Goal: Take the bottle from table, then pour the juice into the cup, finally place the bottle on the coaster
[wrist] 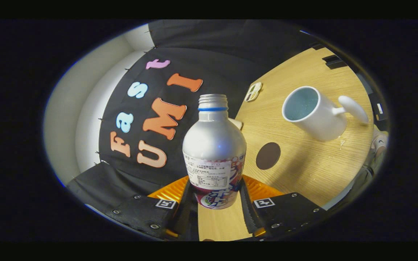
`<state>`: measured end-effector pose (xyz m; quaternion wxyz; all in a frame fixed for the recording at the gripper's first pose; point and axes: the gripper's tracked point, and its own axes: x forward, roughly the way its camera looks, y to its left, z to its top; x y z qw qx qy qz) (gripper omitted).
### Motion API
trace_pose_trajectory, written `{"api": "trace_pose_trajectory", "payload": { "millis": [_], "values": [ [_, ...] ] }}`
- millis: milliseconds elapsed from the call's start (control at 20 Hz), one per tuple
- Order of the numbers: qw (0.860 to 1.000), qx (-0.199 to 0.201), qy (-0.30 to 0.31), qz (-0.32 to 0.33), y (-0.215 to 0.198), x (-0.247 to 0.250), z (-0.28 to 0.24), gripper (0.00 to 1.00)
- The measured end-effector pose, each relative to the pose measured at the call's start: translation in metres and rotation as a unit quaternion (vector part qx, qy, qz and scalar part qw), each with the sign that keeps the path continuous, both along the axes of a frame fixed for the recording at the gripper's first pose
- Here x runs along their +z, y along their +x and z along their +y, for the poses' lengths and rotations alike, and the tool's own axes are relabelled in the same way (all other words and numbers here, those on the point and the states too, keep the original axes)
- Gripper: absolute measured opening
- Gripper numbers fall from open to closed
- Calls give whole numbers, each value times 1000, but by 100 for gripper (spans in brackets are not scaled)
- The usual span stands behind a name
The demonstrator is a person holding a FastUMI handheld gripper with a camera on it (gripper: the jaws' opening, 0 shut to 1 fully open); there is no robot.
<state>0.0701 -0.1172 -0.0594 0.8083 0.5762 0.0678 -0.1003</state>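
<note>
From my gripper view, my gripper [216, 203] pinches the silver bottle [214, 148] low on its labelled body, both fingers pressed against it, cap off. Beyond it on the wooden desk [303, 166] lie the round dark coaster [267, 156] and the white cup [312, 112].

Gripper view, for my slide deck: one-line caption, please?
Gripper shut on uncapped bottle; white cup and dark coaster beyond on table.

Table [303, 170]: cup [312, 112]; coaster [268, 156].
</note>
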Motion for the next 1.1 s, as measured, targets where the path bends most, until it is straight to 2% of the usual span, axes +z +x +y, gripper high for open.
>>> {"api": "trace_pose_trajectory", "payload": {
  "millis": [400,850,1100],
  "values": [
    [995,-44,88,-20,6,8,-25,63],
    [982,-65,178,-12,11,6,-27,64],
    [975,-76,207,-16,14,9,-33,64]
  ]
}}
